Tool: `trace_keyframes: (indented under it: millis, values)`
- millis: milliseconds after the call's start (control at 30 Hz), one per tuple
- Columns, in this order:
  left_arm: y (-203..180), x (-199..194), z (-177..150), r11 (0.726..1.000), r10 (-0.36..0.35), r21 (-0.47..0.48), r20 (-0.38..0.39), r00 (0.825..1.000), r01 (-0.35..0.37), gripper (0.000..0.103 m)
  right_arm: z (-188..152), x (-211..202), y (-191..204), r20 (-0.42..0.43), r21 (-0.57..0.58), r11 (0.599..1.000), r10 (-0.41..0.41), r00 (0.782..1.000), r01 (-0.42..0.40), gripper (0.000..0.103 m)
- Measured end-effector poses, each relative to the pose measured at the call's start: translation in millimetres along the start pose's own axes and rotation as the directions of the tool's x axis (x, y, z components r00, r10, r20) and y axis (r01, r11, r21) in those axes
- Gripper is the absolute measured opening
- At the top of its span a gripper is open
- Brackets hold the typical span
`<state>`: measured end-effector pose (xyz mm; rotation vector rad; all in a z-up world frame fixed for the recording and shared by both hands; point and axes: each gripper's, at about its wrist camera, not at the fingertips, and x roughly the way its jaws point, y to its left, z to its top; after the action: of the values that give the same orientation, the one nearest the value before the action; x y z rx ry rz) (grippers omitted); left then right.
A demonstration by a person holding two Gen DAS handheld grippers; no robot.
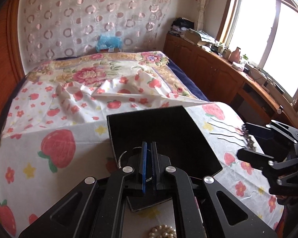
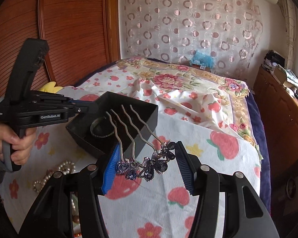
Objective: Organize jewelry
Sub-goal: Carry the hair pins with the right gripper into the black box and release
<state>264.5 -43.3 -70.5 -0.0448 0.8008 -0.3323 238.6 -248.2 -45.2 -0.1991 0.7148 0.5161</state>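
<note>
A black open box (image 2: pixel 129 123) stands tilted on the strawberry-print sheet, with a dark bangle (image 2: pixel 101 128) inside. My left gripper (image 1: pixel 149 158) is shut on the box's near wall (image 1: pixel 163 132) and tips it up; it also shows at the left of the right wrist view (image 2: pixel 85 107). A hair comb with blue jewelled flowers (image 2: pixel 147 164) and silver wavy prongs lies between the wide-open fingers of my right gripper (image 2: pixel 147 170), prongs pointing into the box. Whether the pads touch it I cannot tell. The right gripper also appears in the left wrist view (image 1: pixel 254 144).
A pearl bracelet (image 2: pixel 55 173) lies on the sheet at the left, and shows under the left gripper (image 1: pixel 163 231). A floral blanket (image 2: pixel 178 79) covers the bed behind. A wooden cabinet (image 1: pixel 218 73) runs along the window side.
</note>
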Motion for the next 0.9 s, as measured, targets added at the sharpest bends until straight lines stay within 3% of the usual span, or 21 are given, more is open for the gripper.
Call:
trace_keyframes:
  millis: [167,233,367,433,600,700,900]
  values:
    - [10.9,-26.6,0.2,1.000,0.018,-0.007,0.050,0.999,-0.017,0.006,10.4,13.5,7.2,-0.011,-0.025,1.000,-0.003,1.000,0.002,0.058]
    - [17.9,-36.9,-1.0,0.999,0.037,-0.016,0.066,0.997,-0.036,0.021,16.2,18.3,11.1,-0.011,-0.035,0.999,0.001,1.000,-0.002,0.058]
    - [33.8,-56.5,-7.3,0.995,0.096,-0.023,0.097,0.991,-0.094,0.029,27.5,34.4,25.7,-0.023,-0.073,0.997,0.021,1.000,-0.022,0.058]
    - [41.3,-62.6,-10.0,0.994,0.112,-0.034,0.101,0.989,-0.109,0.043,31.8,47.2,32.6,-0.042,-0.093,0.995,0.026,0.999,-0.030,0.058]
    - [54.4,-74.7,-16.0,0.986,0.165,-0.036,0.120,0.979,-0.162,0.058,39.6,73.8,47.2,-0.093,-0.135,0.991,0.014,0.996,-0.027,0.058]
    - [58.7,-82.4,-21.9,0.986,0.164,-0.050,0.128,0.978,-0.159,0.070,42.9,84.9,53.5,-0.119,-0.165,0.986,-0.002,0.993,-0.017,0.058]
    - [64.1,-88.6,-33.6,0.985,0.170,-0.062,0.120,0.978,-0.164,0.071,40.9,103.5,65.9,-0.173,-0.217,0.976,-0.016,0.985,-0.022,0.058]
